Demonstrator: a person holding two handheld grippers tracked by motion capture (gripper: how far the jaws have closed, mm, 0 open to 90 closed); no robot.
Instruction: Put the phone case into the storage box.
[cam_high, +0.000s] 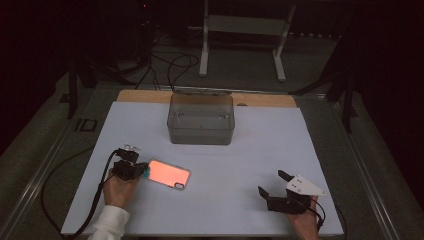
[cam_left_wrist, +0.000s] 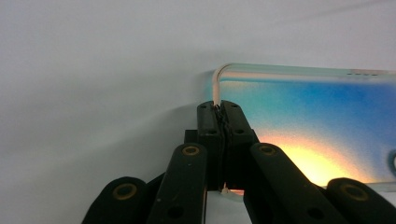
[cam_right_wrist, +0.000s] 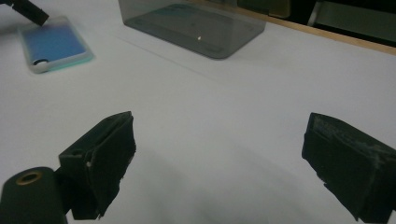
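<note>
White table (cam_high: 240, 165) | left gripper (cam_left_wrist: 219, 109) fingers clamp phone case (cam_left_wrist: 299, 116) edge, far end cropped | right gripper (cam_right_wrist: 219, 163) fingers spread.

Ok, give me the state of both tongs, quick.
Left tongs: closed on the edge of the phone case.
Right tongs: open, holding nothing.

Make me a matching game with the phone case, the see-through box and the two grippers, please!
1. phone case
2. clear box
3. left gripper
4. right gripper

a. jaws wide open, holding nothing
b. at the far edge of the white mat
c. jaws shut on the case's rim
d. flat on the mat, glowing orange-pink

Pairs: 1-d, 2-b, 3-c, 4-a
</note>
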